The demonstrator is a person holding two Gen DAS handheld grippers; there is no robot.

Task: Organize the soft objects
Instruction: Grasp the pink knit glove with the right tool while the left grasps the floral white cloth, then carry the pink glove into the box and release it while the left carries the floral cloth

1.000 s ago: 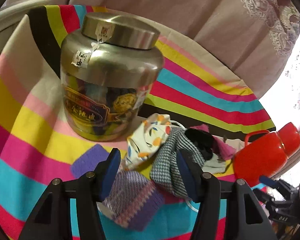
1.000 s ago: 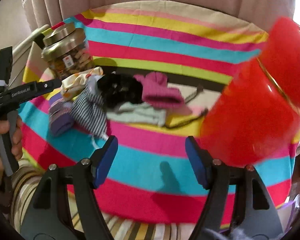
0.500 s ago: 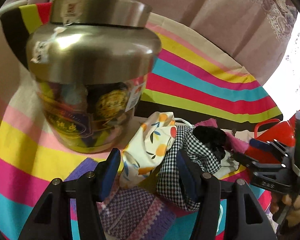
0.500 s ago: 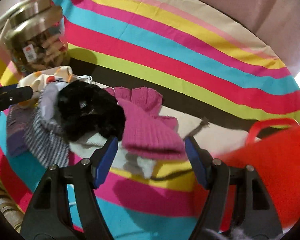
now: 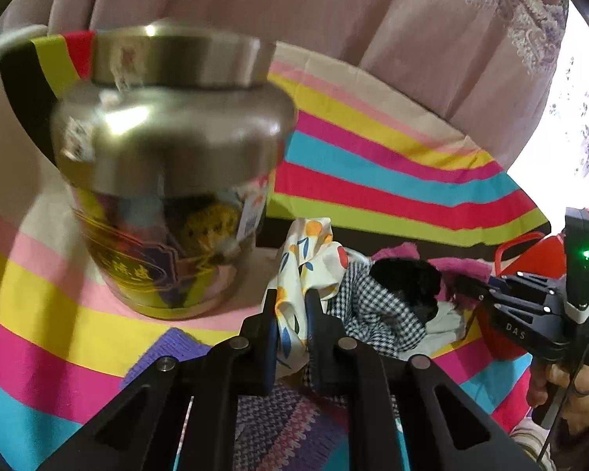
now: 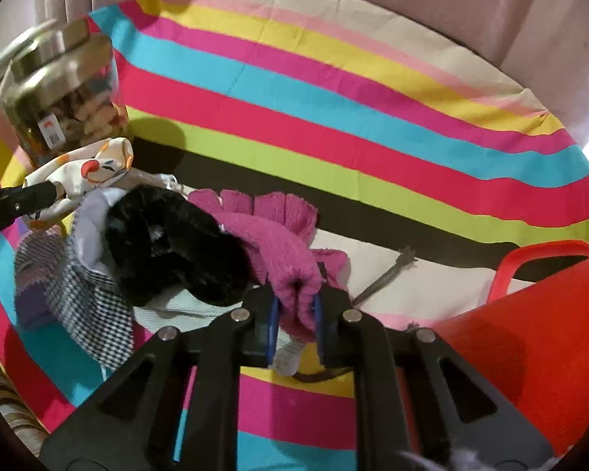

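On the striped cloth [image 6: 333, 90], the pile of soft things sits at the centre, with the metal jar [image 5: 169, 165] at ten o'clock and the red container [image 6: 530, 345] at four o'clock. This looks like the pick-up step: the left gripper [image 5: 290, 329] is clenched on the floral cloth [image 5: 306, 255] and the right gripper [image 6: 296, 314] on the pink glove [image 6: 278, 243]. Next, I judge, each must lift its piece clear of the heap without dragging its neighbours.

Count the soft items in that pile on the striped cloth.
6 visible: floral cloth nearest the jar, houndstooth piece, purple knit, black fuzzy one, pink glove, white piece underneath. More may be buried.
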